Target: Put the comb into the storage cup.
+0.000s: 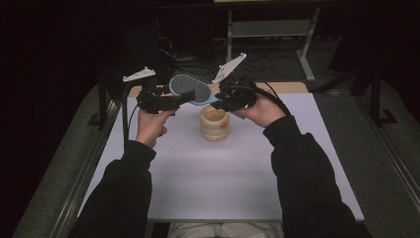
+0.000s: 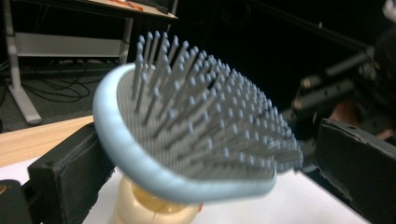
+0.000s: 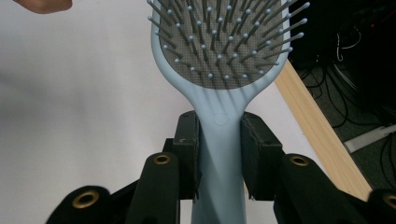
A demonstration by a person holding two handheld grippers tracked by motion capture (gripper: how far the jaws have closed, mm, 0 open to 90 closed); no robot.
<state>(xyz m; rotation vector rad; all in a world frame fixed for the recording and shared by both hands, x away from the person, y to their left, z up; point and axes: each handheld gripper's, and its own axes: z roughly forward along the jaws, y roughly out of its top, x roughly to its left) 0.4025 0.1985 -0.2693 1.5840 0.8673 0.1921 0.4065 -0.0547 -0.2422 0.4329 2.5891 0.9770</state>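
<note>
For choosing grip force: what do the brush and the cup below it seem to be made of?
Brush: probably matte pale-blue plastic, smooth and moulded; grey dotted pad, likely rubber, with ball-tipped pins. Cup: cream, ribbed and slightly glossy, perhaps plastic or glazed ceramic; the look does not settle it.

hairbrush (image 1: 190, 87) above cup (image 1: 215, 123) | between left gripper (image 1: 184, 97) — right gripper (image 1: 218, 101) | cup on table (image 1: 223, 183)
</note>
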